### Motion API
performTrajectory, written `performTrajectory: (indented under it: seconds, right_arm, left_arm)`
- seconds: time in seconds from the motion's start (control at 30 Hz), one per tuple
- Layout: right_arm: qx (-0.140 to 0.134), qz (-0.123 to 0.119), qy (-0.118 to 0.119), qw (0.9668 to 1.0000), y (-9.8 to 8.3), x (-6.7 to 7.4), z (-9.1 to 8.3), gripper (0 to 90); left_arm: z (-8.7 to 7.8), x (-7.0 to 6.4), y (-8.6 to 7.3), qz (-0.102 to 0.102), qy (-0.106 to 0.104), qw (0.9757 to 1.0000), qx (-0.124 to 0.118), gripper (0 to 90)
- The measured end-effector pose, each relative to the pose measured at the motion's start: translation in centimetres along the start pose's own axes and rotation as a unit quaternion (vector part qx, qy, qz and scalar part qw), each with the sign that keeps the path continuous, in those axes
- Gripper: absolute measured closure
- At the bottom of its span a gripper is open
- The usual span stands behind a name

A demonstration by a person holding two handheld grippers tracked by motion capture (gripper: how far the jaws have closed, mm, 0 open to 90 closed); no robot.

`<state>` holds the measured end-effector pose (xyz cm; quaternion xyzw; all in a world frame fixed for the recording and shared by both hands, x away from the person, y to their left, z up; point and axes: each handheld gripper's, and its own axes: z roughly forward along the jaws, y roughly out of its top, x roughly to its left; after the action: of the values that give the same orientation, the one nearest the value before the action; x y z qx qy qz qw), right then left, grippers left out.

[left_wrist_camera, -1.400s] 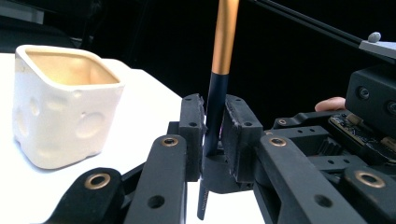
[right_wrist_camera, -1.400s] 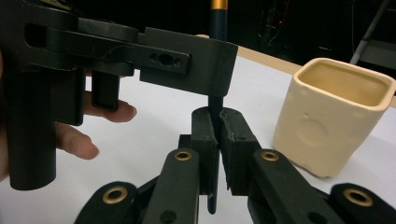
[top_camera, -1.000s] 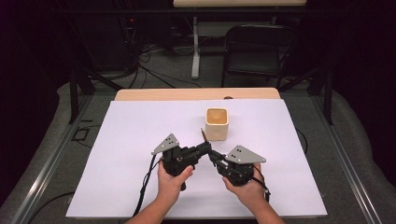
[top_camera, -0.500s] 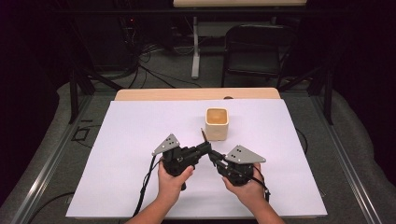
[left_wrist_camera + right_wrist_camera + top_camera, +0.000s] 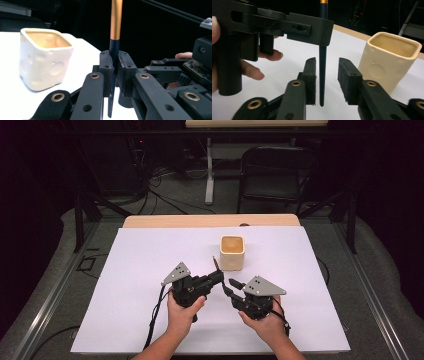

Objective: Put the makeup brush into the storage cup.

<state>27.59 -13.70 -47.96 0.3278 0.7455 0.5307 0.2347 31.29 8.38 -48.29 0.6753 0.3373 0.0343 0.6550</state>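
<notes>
The left gripper [image 5: 114, 66] has its jaws pinched on a slim brush handle [image 5: 115, 22] (dark shaft, gold upper section), held upright. The right gripper [image 5: 326, 72] has its jaws spread apart, one on each side of the handle's lower end, not touching it. A cream square cup [image 5: 232, 252] stands just beyond both grippers on the white table [image 5: 125, 270].

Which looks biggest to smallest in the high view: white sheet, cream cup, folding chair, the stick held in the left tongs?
1. White sheet, by far the largest.
2. Folding chair; it sits farther from the camera, so it likely reads smaller than it is.
3. Cream cup.
4. Stick clamped in the left tongs, a thin sliver.
</notes>
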Motion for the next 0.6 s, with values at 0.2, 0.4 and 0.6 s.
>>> performTrajectory:
  seconds: [0.2,0.4,0.6]
  right_arm:
    - [-0.001,0.004,0.008,1.0,0.0,-0.23,-0.23,62.1]
    - [-0.004,0.008,0.008,0.9999,0.04,-0.48,-0.4,61.5]
    - [-0.01,0.015,0.007,0.9998,0.19,-0.77,-0.66,61.1]
  left_arm:
    - [-0.21,0.21,0.14,0.001,0.005,1.0,-0.002,83.0]
    - [-0.32,0.35,0.2,0.007,0.01,0.9999,0.0,83.0]
    - [-0.48,0.46,0.25,0.02,0.021,0.9996,0.002,83.0]
